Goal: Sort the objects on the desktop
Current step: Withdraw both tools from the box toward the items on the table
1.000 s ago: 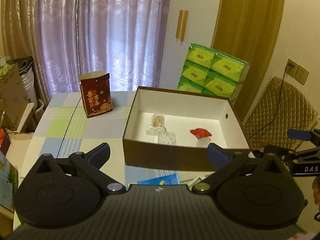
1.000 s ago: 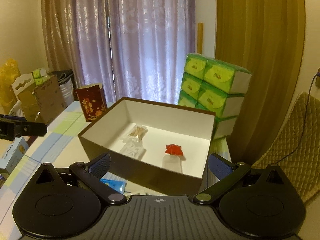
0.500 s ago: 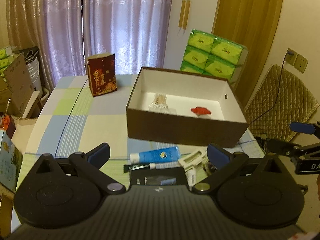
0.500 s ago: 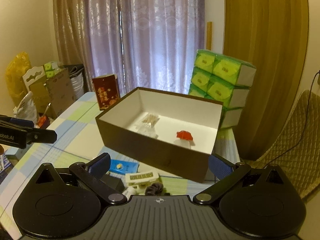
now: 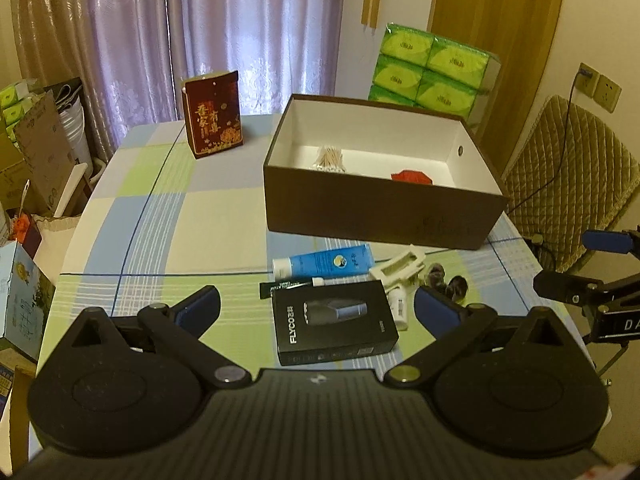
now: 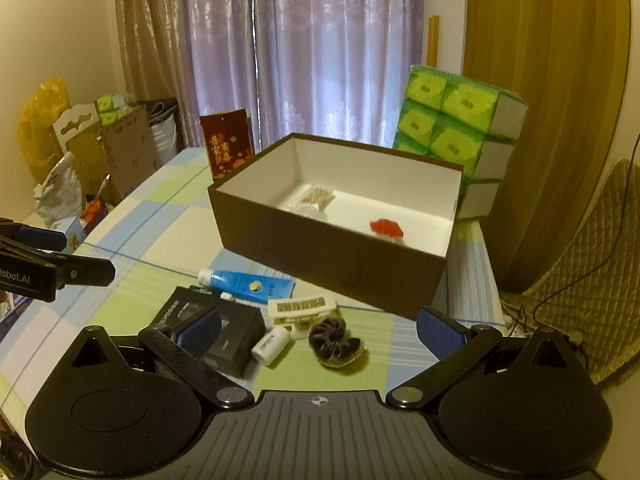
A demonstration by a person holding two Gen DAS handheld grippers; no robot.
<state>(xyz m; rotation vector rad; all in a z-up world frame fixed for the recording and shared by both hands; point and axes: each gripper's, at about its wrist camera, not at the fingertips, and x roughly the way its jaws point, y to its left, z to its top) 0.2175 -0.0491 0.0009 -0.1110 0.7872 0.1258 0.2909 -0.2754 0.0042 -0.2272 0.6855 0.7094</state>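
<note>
A brown box (image 5: pixel 380 216) (image 6: pixel 332 248) with a white inside stands on the checked tablecloth; cotton swabs (image 5: pixel 329 157) (image 6: pixel 316 196) and a red-topped item (image 5: pixel 412 177) (image 6: pixel 386 227) lie in it. In front of it lie a blue tube (image 5: pixel 322 263) (image 6: pixel 246 285), a black FLYCO carton (image 5: pixel 334 326) (image 6: pixel 224 338), a cream hair clip (image 5: pixel 398 268) (image 6: pixel 302 307), a small white bottle (image 6: pixel 270 345) and a dark scrunchie (image 6: pixel 335 338). My left gripper (image 5: pixel 318 310) is open above the carton. My right gripper (image 6: pixel 318 330) is open over the bottle and scrunchie.
A dark red carton (image 5: pixel 212 114) (image 6: pixel 228 146) stands at the table's far side. Green tissue packs (image 5: pixel 432 70) (image 6: pixel 456 120) are stacked behind the box. Cardboard boxes and bags (image 6: pixel 100 152) crowd the left; a quilted chair (image 5: pixel 568 160) stands at the right.
Both grippers have pulled back and up from the brown box. The small items in front of it have come into view. Both stay open.
</note>
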